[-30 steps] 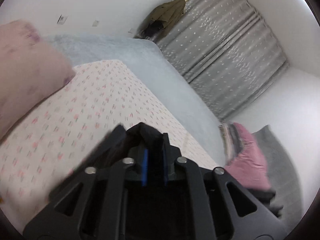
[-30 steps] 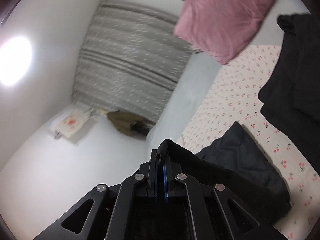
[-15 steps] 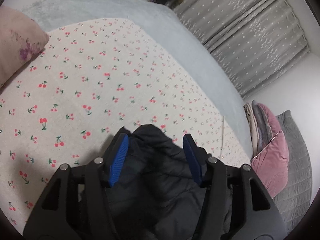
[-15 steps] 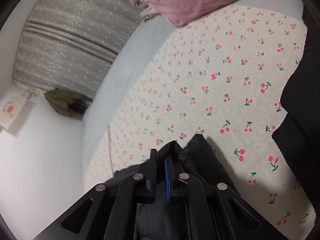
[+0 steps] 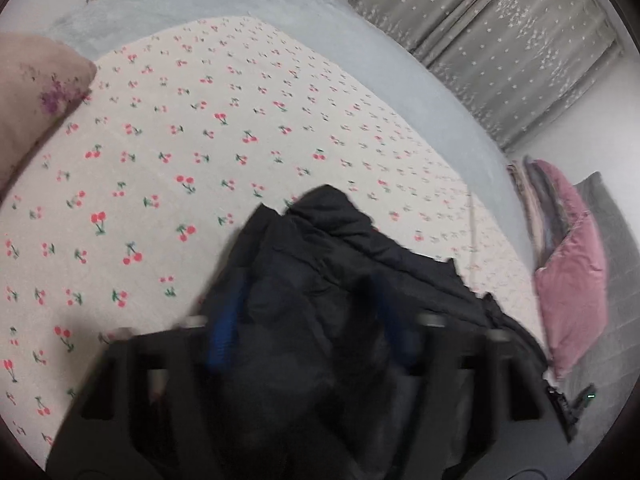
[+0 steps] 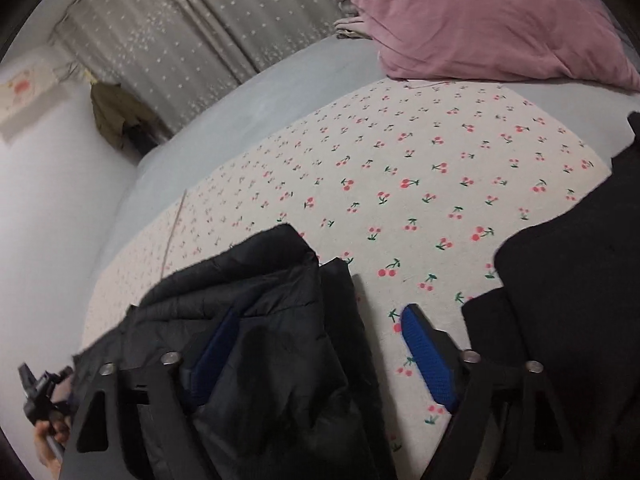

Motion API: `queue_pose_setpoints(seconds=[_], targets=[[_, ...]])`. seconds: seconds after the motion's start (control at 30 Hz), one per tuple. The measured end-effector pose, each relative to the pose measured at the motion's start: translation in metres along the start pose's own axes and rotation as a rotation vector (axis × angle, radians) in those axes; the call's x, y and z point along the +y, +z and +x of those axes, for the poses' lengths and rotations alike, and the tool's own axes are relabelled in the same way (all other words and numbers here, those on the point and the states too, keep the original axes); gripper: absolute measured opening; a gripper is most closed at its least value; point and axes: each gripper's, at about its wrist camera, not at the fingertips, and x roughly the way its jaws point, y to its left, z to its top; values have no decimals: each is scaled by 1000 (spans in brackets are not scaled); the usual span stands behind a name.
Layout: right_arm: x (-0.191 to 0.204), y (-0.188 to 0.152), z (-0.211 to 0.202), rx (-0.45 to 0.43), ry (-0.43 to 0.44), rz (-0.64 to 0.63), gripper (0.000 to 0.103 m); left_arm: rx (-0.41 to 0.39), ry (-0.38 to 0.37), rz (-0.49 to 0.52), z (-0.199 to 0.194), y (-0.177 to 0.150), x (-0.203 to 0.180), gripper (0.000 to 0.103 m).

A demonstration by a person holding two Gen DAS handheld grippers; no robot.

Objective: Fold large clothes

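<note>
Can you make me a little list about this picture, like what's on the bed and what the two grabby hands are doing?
bed cover: cherry sheet
clothing: black jacket, lying bunched on the sheet
left gripper: open, jacket between its fingers, blurred
right gripper: open, over the jacket's edge
pillow: pink pillow at the bed's far end
more dark cloth: black fabric beside the right gripper
background: grey curtain

The jacket [image 5: 344,264] lies on the bed [image 5: 200,128] between the spread left tongs [image 5: 308,320]. Pillows [image 5: 568,264] stand at three o'clock, another pillow [image 5: 32,100] at ten, curtains [image 5: 500,40] at one.
</note>
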Motion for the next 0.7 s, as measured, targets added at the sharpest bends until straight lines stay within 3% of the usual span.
queue_pose_setpoints(seconds=[0.03, 0.07, 0.2, 0.3, 0.37, 0.47, 0.57, 0.67, 0.7], targets=[[4, -1, 5, 11, 4, -17, 7, -9, 35, 16, 2, 1, -3, 10], [7, 0, 10, 25, 11, -24, 5, -33, 25, 23, 2, 3, -5, 10], [31, 11, 1, -116, -40, -67, 5, -150, -19, 31, -4, 11, -12, 9], [43, 14, 2, -175, -87, -70, 5, -147, 15, 34, 11, 10, -11, 9], [42, 11, 18, -150, -150, -58, 5, -125, 55, 34, 26, 7, -5, 10], [35, 3, 56, -53, -212, -45, 6, -107, 50, 8, 37, 6, 2, 12], [38, 0, 63, -46, -241, -62, 9, -115, 61, 24, 34, 3, -1, 15], [38, 2, 60, -44, -251, -55, 14, -106, 62, 26, 25, 2, -4, 30], [37, 3, 56, -33, -247, -42, 14, -107, 56, 23, 19, 4, -5, 40]])
